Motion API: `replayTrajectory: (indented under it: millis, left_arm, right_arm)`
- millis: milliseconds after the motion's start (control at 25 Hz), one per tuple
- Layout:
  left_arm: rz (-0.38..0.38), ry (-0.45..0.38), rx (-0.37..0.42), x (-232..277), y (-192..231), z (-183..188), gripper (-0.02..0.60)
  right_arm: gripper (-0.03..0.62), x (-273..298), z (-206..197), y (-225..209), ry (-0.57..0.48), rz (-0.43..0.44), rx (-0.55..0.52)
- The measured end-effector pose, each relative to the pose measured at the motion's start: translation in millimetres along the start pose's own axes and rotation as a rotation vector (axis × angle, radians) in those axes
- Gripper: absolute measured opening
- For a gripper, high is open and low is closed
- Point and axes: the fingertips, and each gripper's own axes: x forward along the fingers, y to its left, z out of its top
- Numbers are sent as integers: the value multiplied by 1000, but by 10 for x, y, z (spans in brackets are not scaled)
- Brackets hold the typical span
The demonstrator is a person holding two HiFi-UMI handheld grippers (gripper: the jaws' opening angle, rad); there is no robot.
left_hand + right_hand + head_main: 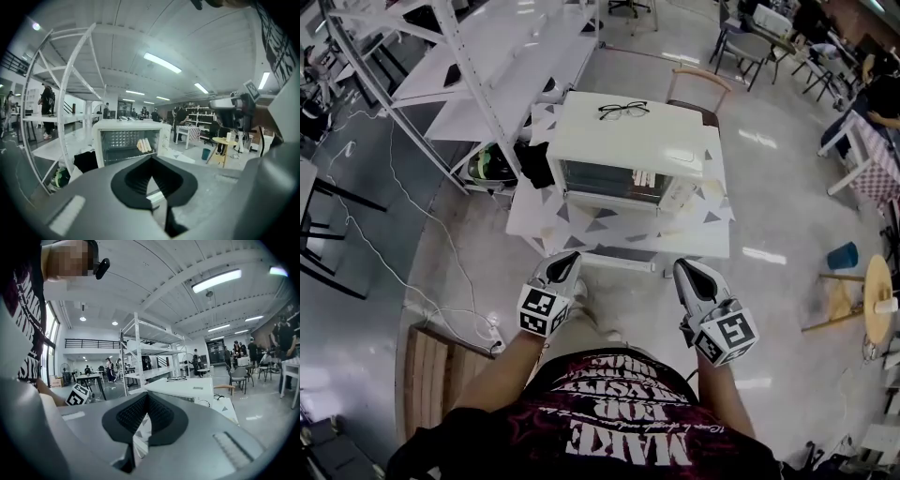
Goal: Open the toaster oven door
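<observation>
Left gripper (569,257), jaws pressed together on nothing, points at the toaster oven (623,141) ahead on the table (581,240). Its shut door (614,180) runs crosswise, facing the person. Right gripper (684,268), also closed and empty, looks about as far off.

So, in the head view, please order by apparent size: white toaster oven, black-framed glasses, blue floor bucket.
1. White toaster oven, clearly largest.
2. Black-framed glasses and blue bucket look about alike; the bucket is farther from the camera, so they stay unranked.
</observation>
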Motion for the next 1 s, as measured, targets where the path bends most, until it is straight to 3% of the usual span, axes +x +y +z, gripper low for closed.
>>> replayTrajectory:
  millis: [440,640,1000]
  left_arm:
    - [-28,-164,93,-429,-266,1034,2]
    - [-41,-251,90,-599,-353,1504,2]
    - [-63,-275,136,-696,-473,1744,2]
  right_arm:
    - [26,-12,170,72,-24,-4,-54]
    - [26,-16,265,67,-36,-15,-71]
    - [26,-81,411,88,-57,-40,-97]
